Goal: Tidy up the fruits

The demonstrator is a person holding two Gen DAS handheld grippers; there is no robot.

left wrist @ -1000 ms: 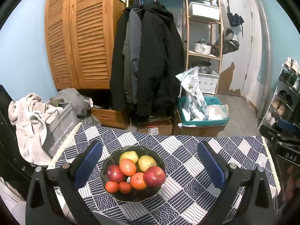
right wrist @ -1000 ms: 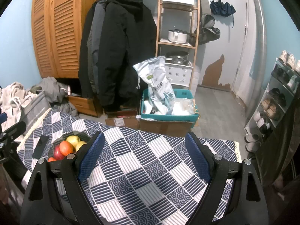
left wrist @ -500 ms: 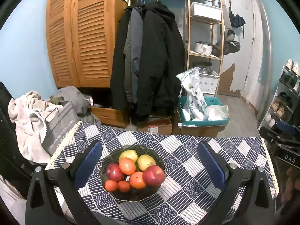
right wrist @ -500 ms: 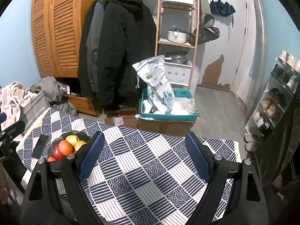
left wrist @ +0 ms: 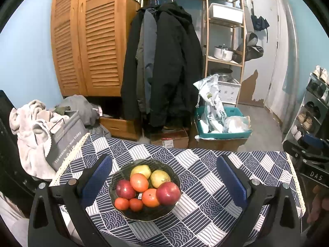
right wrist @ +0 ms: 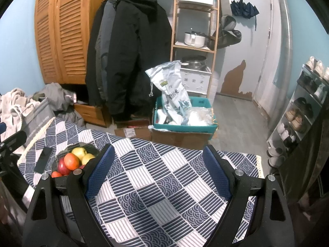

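Observation:
A dark glass bowl [left wrist: 123, 213] full of fruit sits on the blue-and-white patterned tablecloth [left wrist: 197, 212]. It holds two red apples [left wrist: 168, 193], two yellow pears [left wrist: 160, 178], oranges [left wrist: 139, 182] and small tomatoes [left wrist: 135, 204]. My left gripper [left wrist: 164, 180] hangs open above the table, its blue pads wide on either side of the bowl, touching nothing. In the right wrist view the bowl [right wrist: 61, 156] lies at the far left, partly behind the left finger. My right gripper [right wrist: 159, 169] is open over bare cloth [right wrist: 160, 185].
A flat black object [right wrist: 43, 159] lies left of the bowl. Beyond the table's far edge stand a cardboard box with a teal bin [left wrist: 223, 132], hanging coats [left wrist: 164, 61], a wooden wardrobe [left wrist: 86, 41], a laundry pile [left wrist: 35, 123] and a shoe rack [right wrist: 304, 107].

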